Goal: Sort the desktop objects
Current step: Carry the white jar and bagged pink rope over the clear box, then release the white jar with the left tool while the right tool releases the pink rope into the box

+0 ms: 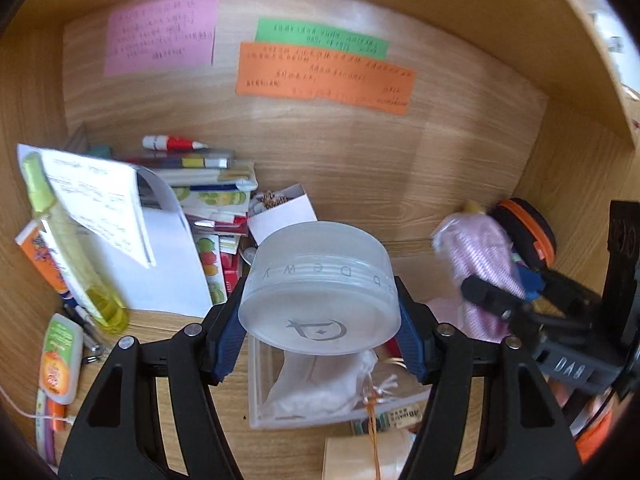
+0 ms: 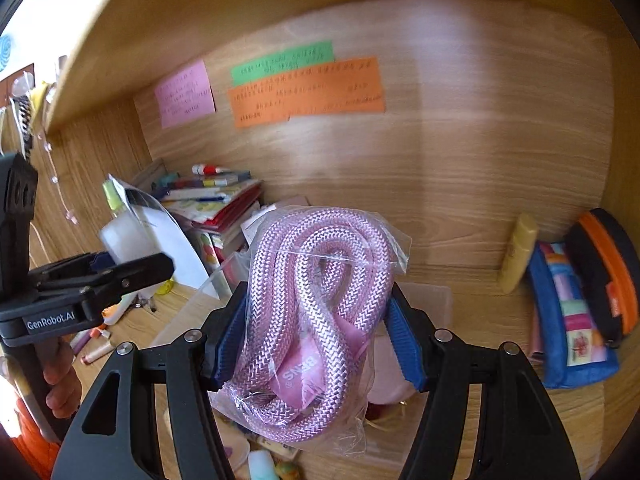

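Observation:
My left gripper (image 1: 320,312) is shut on a frosted round jar (image 1: 320,284) and holds it above a clear plastic box (image 1: 260,384) with a white pouch inside. My right gripper (image 2: 316,336) is shut on a clear bag of coiled pink rope (image 2: 316,312), held above the desk. In the left wrist view the right gripper (image 1: 508,300) and its pink rope bag (image 1: 480,264) show at the right. In the right wrist view the left gripper (image 2: 100,276) shows at the left with the jar (image 2: 124,236).
A stack of books and papers (image 1: 192,200) with a red-white pen lies at the back left. A yellow-green bottle (image 1: 76,248) leans left. Pouches in blue (image 2: 568,320) and black-orange (image 2: 608,272) stand at the right by a yellow tube (image 2: 518,252). Coloured notes (image 1: 320,72) hang on the back wall.

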Available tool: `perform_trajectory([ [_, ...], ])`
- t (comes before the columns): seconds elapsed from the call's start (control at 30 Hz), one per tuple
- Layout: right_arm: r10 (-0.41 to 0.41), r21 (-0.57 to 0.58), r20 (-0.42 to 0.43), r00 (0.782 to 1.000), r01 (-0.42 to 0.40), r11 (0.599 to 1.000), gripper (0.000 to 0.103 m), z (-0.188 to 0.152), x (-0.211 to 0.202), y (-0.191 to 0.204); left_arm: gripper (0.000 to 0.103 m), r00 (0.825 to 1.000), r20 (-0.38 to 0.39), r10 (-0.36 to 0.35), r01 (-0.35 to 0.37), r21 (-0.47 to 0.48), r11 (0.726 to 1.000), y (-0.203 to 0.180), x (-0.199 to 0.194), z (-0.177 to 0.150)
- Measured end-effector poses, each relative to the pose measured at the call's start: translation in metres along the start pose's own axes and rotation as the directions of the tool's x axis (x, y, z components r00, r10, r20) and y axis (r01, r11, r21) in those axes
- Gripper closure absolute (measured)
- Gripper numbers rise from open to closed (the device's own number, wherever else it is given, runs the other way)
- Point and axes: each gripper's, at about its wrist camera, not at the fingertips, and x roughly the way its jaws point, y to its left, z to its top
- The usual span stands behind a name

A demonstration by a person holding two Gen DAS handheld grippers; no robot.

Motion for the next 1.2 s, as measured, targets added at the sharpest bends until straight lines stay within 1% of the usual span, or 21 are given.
perform_trajectory([
  [0.13, -0.041, -0.026, -0.046, 0.998, 0.04, 0.999, 0.042, -0.007, 0.026, 0.002, 0.038, 0.998, -0.055, -0.01, 0.009, -0.02, 1.0, 0.001, 0.027, -0.005],
  [0.2, -0.076, -0.067, -0.077, 0.994, 0.071, 0.995, 0.042, -0.012, 0.039, 0.005, 0.038, 0.997, -0.077, -0.021, 0.02, -0.014, 1.0, 0.0, 0.036, -0.011],
  [0.27, -0.106, -0.103, -0.098, 0.99, 0.096, 0.99, 0.042, -0.016, 0.047, 0.006, 0.038, 0.996, -0.09, -0.013, 0.014, 0.005, 1.0, -0.003, 0.044, -0.016],
  [0.47, -0.122, -0.151, -0.146, 0.982, 0.1, 0.984, 0.042, -0.027, 0.061, 0.01, 0.038, 0.991, -0.136, -0.018, 0.022, 0.027, 0.999, -0.008, 0.06, -0.023],
  [0.6, -0.135, -0.174, -0.165, 0.977, 0.106, 0.979, 0.042, -0.033, 0.068, 0.011, 0.038, 0.987, -0.16, 0.002, 0.007, 0.052, 0.999, -0.014, 0.068, -0.027],
  [0.77, -0.139, -0.192, -0.175, 0.975, 0.105, 0.976, 0.042, -0.038, 0.07, 0.015, 0.038, 0.981, -0.194, 0.001, 0.01, 0.057, 0.998, -0.016, 0.074, -0.03],
  [1.03, -0.114, -0.144, -0.2, 0.973, 0.086, 0.986, 0.04, -0.04, 0.071, 0.009, 0.038, 0.981, -0.192, 0.0, 0.013, 0.066, 0.998, -0.018, 0.071, -0.032],
  [1.2, -0.109, -0.127, -0.21, 0.972, 0.084, 0.988, 0.04, -0.04, 0.072, 0.007, 0.038, 0.984, -0.178, 0.016, 0.001, 0.097, 0.995, -0.025, 0.067, -0.034],
])
